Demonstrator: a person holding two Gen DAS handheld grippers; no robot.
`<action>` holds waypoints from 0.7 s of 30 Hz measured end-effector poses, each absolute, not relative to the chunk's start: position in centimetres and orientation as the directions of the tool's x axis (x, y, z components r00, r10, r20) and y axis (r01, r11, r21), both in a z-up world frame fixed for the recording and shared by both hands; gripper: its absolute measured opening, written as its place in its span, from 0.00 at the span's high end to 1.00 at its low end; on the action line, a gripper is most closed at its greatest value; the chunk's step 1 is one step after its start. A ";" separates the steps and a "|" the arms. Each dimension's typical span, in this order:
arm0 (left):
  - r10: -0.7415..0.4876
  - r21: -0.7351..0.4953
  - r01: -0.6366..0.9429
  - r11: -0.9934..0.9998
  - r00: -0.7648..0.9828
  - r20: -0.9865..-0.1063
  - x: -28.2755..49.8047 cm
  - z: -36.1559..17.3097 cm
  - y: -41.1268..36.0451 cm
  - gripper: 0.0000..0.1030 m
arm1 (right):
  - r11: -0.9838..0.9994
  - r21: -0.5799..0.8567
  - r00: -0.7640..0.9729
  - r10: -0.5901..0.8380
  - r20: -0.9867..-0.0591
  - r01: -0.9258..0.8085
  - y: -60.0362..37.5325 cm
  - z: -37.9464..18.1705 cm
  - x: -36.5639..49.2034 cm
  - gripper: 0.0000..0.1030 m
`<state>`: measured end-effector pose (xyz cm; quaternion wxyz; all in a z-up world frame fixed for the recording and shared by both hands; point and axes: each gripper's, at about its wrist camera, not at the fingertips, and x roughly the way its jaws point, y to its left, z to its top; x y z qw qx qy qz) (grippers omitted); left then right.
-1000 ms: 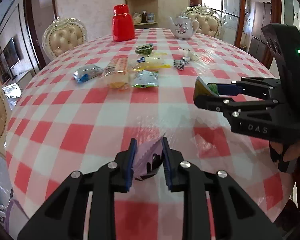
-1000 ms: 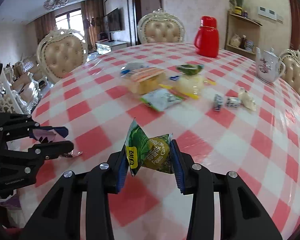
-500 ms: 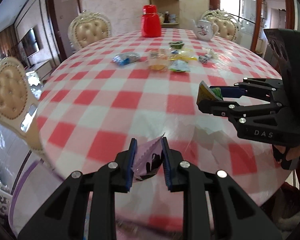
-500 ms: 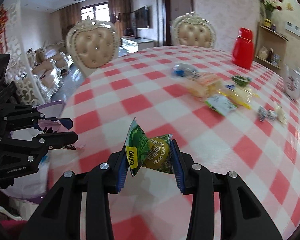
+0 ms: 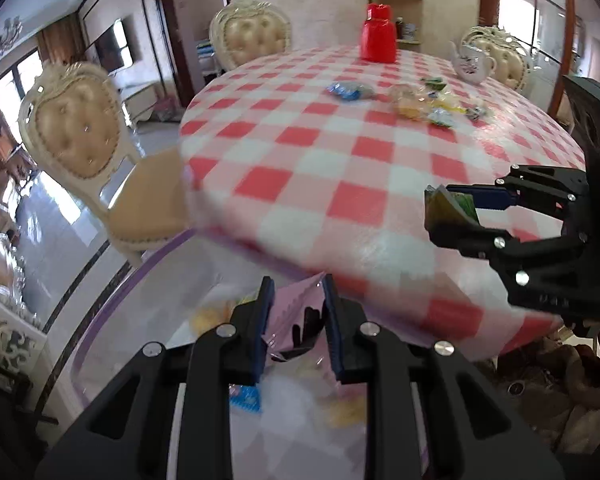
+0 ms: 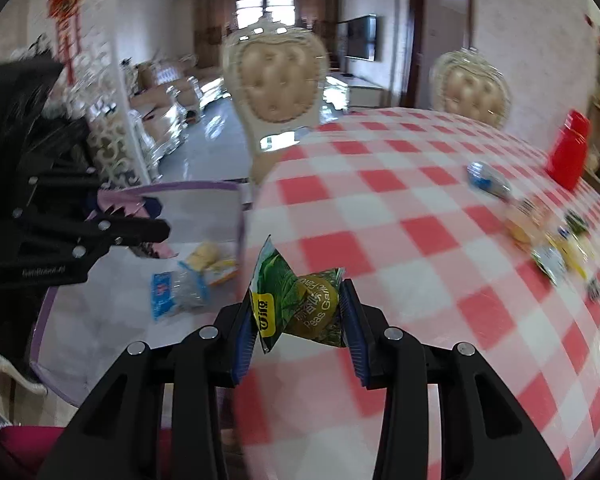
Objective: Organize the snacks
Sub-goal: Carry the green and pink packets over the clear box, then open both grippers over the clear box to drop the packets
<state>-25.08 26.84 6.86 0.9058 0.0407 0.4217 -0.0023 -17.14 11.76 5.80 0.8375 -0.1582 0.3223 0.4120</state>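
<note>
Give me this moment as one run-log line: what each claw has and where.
left claw: shut on pink packet, over bin | right claw: shut on green packet, at table edge | snacks left on table

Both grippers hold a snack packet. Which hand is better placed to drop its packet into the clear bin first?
Left. The left gripper with the pink packet is already over the clear bin; the right gripper with the green pea packet is over the table edge.

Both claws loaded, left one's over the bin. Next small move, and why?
Probably lower the left claw slightly and open it. It grips the pink packet above the clear purple-rimmed bin, where other snacks already lie. The right claw with the green pea packet is at the table edge, so it goes second.
</note>
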 end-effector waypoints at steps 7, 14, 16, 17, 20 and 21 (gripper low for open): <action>0.062 0.071 -0.007 0.997 0.577 -0.814 -27.0 5.0 30.5 0.76 | 0.517 -0.042 0.399 0.602 -0.691 -0.855 16.4 5.1 -20.7 0.62; 0.081 0.059 -0.058 0.997 0.555 -0.828 -27.1 4.0 32.9 0.62 | 0.454 -0.043 0.341 0.600 -0.724 -0.890 18.5 3.7 -22.7 0.57; 0.138 0.094 -0.106 0.990 0.574 -0.807 -26.9 4.2 33.0 0.25 | 0.457 -0.037 0.338 0.599 -0.726 -0.889 18.5 3.4 -22.7 0.45; 0.159 0.109 -0.122 0.987 0.582 -0.797 -26.8 4.4 32.9 0.19 | 0.462 -0.028 0.337 0.604 -0.722 -0.887 18.3 3.5 -22.7 0.40; 0.152 0.106 -0.112 0.988 0.599 -0.786 -25.9 4.9 32.0 0.19 | 0.484 -0.016 0.349 0.608 -0.713 -0.875 17.2 3.7 -22.1 0.38; 0.168 0.118 -0.122 0.985 0.605 -0.778 -25.4 5.1 31.4 0.17 | 0.498 -0.007 0.357 0.611 -0.706 -0.867 16.5 3.9 -21.6 0.36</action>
